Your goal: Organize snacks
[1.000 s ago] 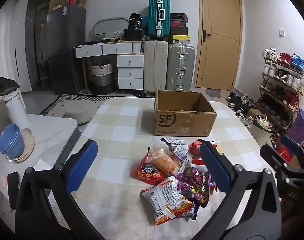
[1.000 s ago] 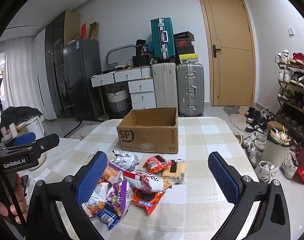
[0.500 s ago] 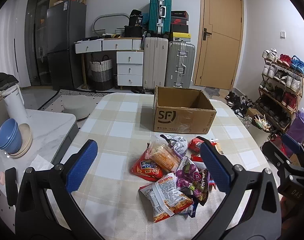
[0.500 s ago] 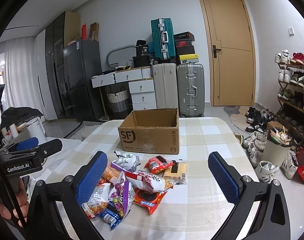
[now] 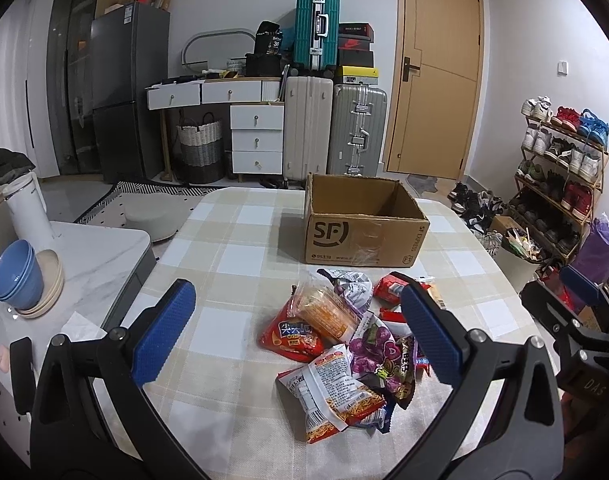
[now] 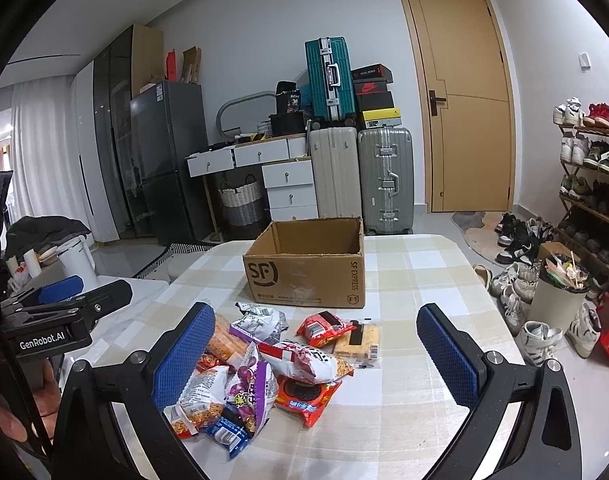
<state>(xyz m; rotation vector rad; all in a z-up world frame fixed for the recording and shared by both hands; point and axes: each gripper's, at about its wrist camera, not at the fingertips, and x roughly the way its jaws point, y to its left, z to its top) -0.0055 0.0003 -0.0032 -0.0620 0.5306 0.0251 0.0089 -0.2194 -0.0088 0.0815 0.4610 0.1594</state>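
Note:
An open brown SF cardboard box (image 5: 360,224) (image 6: 308,264) stands on the checked table (image 5: 232,248), empty inside as far as I see. In front of it lies a heap of snack bags (image 5: 344,340) (image 6: 264,364): a red chip bag (image 5: 290,336), an orange-filled clear bag (image 5: 326,312), a purple grape bag (image 5: 378,350), a noodle snack bag (image 5: 332,392), a red biscuit pack (image 6: 306,394) and a flat cracker pack (image 6: 358,340). My left gripper (image 5: 292,336) is open above the heap's left side. My right gripper (image 6: 316,360) is open above the heap's right side. Both hold nothing.
A marble side counter (image 5: 92,252) at the left holds blue bowls (image 5: 16,276) and a white kettle (image 5: 26,208). Suitcases (image 5: 334,128), drawers and a fridge stand at the back wall. A shoe rack (image 5: 560,168) and a bin (image 6: 560,292) stand right of the table.
Both grippers have shifted slightly forward and down toward the snack heap; the box and bags look a little nearer. Nothing was taken hold of.

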